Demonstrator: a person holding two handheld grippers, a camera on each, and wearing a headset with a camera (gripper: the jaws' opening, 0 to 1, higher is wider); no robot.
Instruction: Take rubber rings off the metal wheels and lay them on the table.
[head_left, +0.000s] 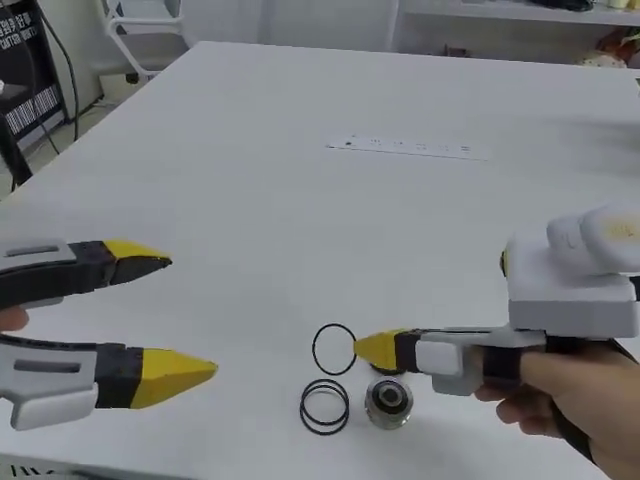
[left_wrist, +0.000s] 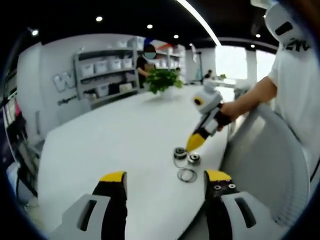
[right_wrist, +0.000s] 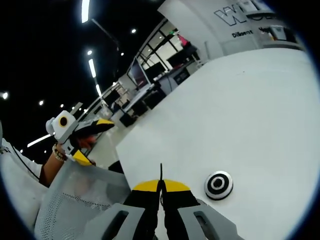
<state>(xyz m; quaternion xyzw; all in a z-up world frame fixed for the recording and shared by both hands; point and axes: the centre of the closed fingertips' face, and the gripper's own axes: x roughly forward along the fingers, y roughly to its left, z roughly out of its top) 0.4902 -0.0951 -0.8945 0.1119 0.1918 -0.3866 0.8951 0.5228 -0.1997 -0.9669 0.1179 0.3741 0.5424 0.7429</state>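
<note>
Closest to me, by the near edge of the table (head_left: 300, 200), what looked like two loose rings (head_left: 302, 406) lay flat and overlapping. The wheel (head_left: 388, 398) sat just to their right, apart from them. I could not tell whether the wheel carried another rubber band.

Just beyond those, the right tool (head_left: 362, 349) was pinched fully closed on the held ring (head_left: 314, 350). In the right gripper view that ring showed edge-on, as a thin black line rising from between the closed tips. In the head view it sat at the tool's tip, just beyond the loose rings. I could not tell whether it touched the table or hung a little above it.

Toward the near left corner, well apart from the work, the left tool (head_left: 188, 316) had its jaws spread wide and gripped nothing.

I judged the step in hand to be laying the held ring down. To do it well, I would have lowered the tip until the ring rested flat on bare table, clear of the wheel and not on top of the loose rings. Then I would have eased the jaws apart slowly, so the rubber could not cling to one tip and flick away. After that I would have drawn the right tool straight back.
</note>
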